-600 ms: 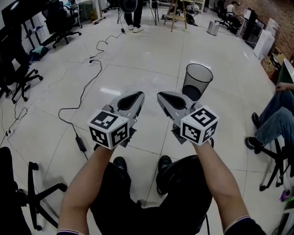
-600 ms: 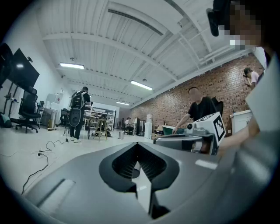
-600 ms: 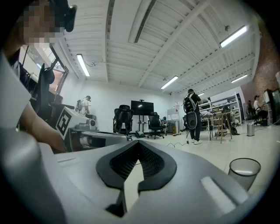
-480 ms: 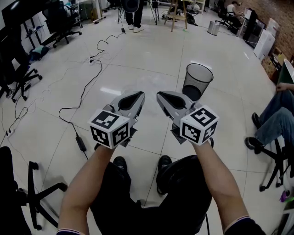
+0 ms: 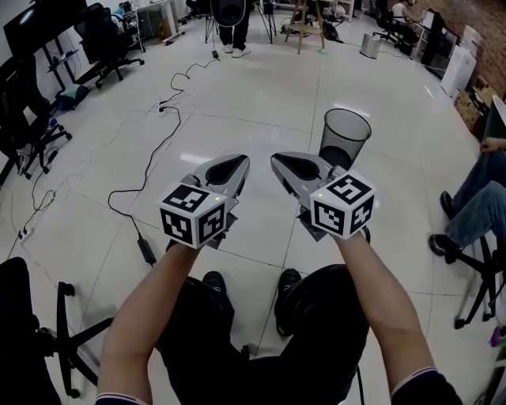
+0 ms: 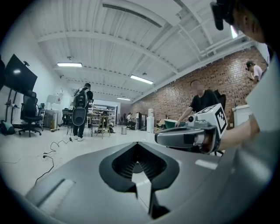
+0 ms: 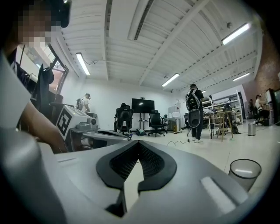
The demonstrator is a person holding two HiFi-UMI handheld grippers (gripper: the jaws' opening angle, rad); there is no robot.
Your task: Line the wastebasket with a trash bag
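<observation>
Head view is showing left gripper [image 5: 229, 167] and right gripper [image 5: 289, 164] hovering together, both closed and empty, wastebasket [image 5: 350, 147] beyond the right.

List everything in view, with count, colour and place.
wastebasket: one, black mesh, on the floor just beyond the right gripper
cable: one, black, trailing across the floor at left
office chairs: at least three, black, along the left side
standing person: one, dark clothes, far end
seated person: one, blue jeans, right edge
trash bag: none in view
left gripper: one, grey with black-and-white marker cube, shut, empty
right gripper: one, same colours, shut, empty, beside the left
</observation>
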